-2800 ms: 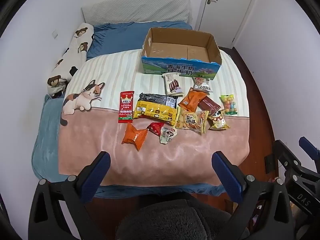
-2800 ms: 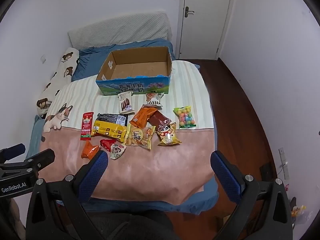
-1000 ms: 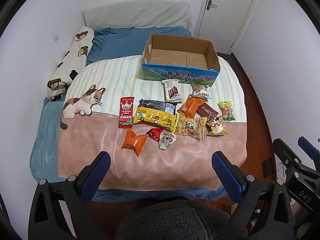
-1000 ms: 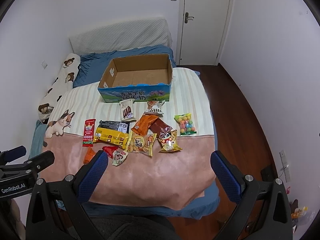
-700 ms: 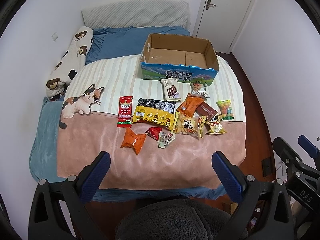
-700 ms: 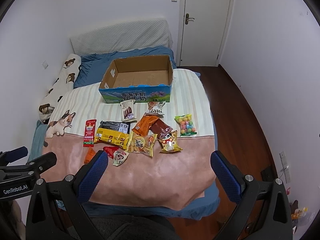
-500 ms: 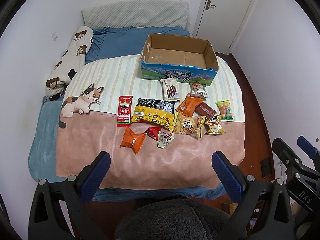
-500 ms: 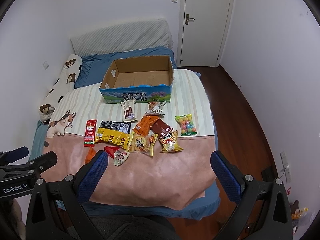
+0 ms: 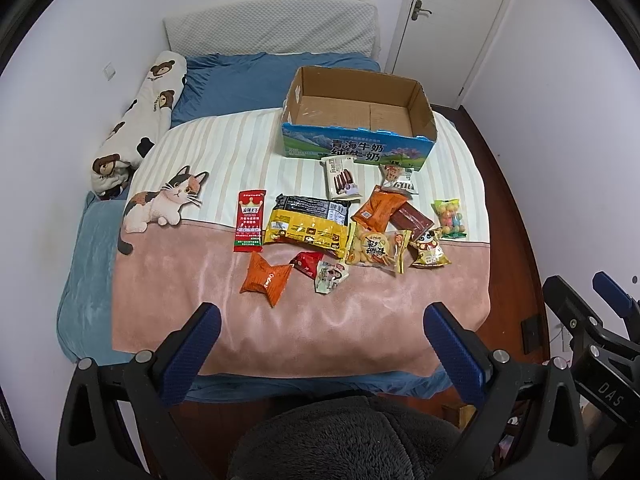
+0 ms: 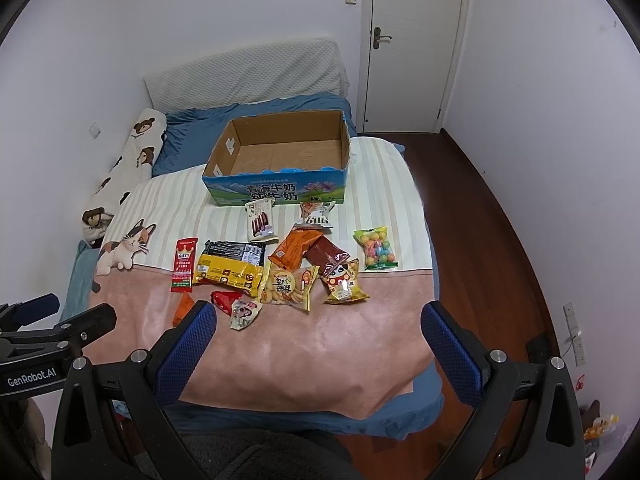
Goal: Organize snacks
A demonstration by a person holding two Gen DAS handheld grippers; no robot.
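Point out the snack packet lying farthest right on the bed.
The clear bag of coloured candy balls, lying alone beyond the brown packet toward the bed's right edge.

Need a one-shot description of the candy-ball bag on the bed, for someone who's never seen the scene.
Start at the open cardboard box on the striped end of the bed; the snacks lie in a cluster in front of it. The candy-ball bag lies alone at the cluster's right edge, touching nothing. It is the only clear packet, showing round multicoloured balls with a green strip at the bottom.
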